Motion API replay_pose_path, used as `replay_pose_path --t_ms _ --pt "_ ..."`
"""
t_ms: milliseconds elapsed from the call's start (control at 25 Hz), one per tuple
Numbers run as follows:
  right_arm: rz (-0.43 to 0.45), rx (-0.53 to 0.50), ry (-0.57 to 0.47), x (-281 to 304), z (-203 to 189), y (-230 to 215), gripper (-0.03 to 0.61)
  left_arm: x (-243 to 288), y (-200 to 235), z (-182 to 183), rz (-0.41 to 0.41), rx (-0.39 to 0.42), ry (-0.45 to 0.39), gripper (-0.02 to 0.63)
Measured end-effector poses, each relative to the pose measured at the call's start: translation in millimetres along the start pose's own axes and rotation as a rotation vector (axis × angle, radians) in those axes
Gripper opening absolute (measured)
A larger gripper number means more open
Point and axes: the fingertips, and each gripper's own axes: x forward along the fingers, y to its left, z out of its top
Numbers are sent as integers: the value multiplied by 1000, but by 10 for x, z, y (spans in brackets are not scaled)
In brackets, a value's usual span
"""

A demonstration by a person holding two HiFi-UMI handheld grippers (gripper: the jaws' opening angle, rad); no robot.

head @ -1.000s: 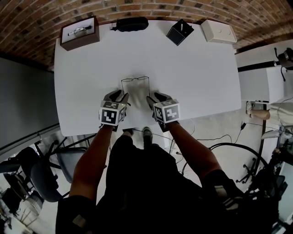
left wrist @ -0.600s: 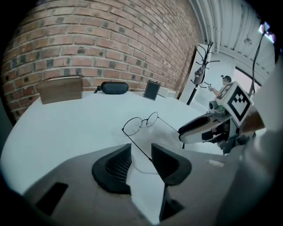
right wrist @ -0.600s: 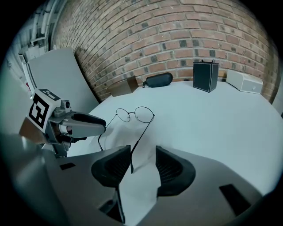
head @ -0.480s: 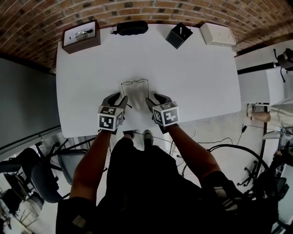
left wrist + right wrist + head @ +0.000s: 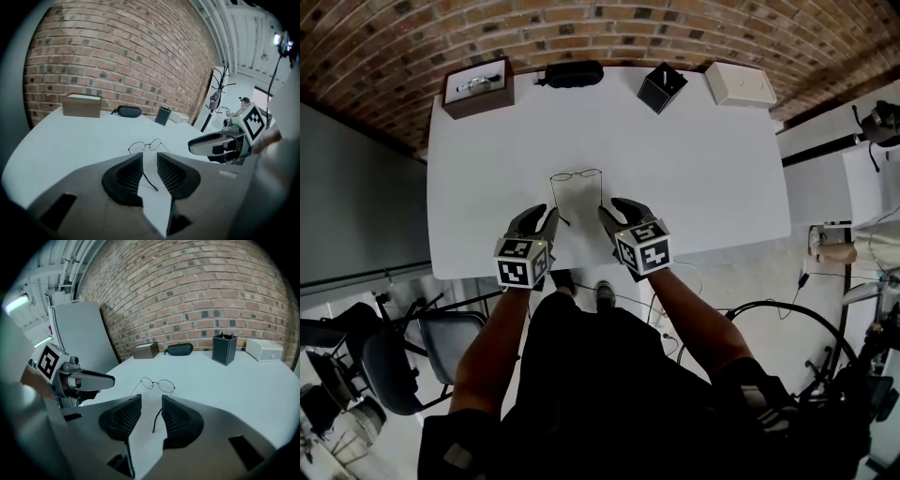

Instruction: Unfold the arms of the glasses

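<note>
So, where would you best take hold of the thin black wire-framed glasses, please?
Grip the glasses by one temple arm near its tip, coming from the near edge of the white table: both arms lie unfolded, pointing back toward that edge.

Bare table around glasses; wooden box, case, holder, white box along far edge

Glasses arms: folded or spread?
Spread. Both arms of the glasses run straight back from the lenses, apart and roughly parallel.

A white rectangular table carries thin round wire-framed glasses near its middle, arms opened toward the near edge; along the far edge sit a brown wooden box, a black oblong case, a black square holder and a flat white box
</note>
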Motion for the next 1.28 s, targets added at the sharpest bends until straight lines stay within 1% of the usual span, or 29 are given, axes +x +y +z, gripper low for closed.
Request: replay_pose_path --t_ms 80,160,240,320,440,560,600,720,840,880,1000,1040,1160,1280 --pt "17 -19 -42 -135 117 74 103 -143 -77 64 2 -19 -46 66" --pt "32 -32 -82 -278 213 146 63 -306 -177 159 -16 -31 -124 38" --pt "45 -37 -114 -407 278 211 52 -455 -258 230 -26 -25 -184 26" --pt "56 -38 -139 -535 321 272 44 -577 -310 254 -15 -16 -206 14" --pt "62 -56 -173 -750 345 338 34 -755 -424 288 0 -25 -239 11" --pt "63 -76 -203 -969 332 403 29 -966 -522 307 44 -26 -269 11" --pt "64 -78 -213 -1040 326 432 28 -1040 -566 312 46 -25 -281 11" --pt "73 -91 -238 -1238 289 548 26 -1275 -728 319 24 -42 -331 11" --pt "86 -107 -266 -1435 264 658 25 -1562 -910 363 -29 -112 -419 11" --pt "96 -107 -275 -1497 266 693 25 -1652 -968 375 -44 -124 -441 11" --pt "130 -106 -293 -1655 249 781 25 -1864 -1106 342 -58 -138 -473 11" --pt "140 -105 -297 -1702 231 807 23 -1925 -1152 315 -56 -129 -479 11" --pt "175 -110 -309 -1814 196 891 23 -2086 -1301 257 -40 -43 -478 10" --pt "191 -118 -318 -1886 223 947 23 -2226 -1374 259 -7 2 -491 9"
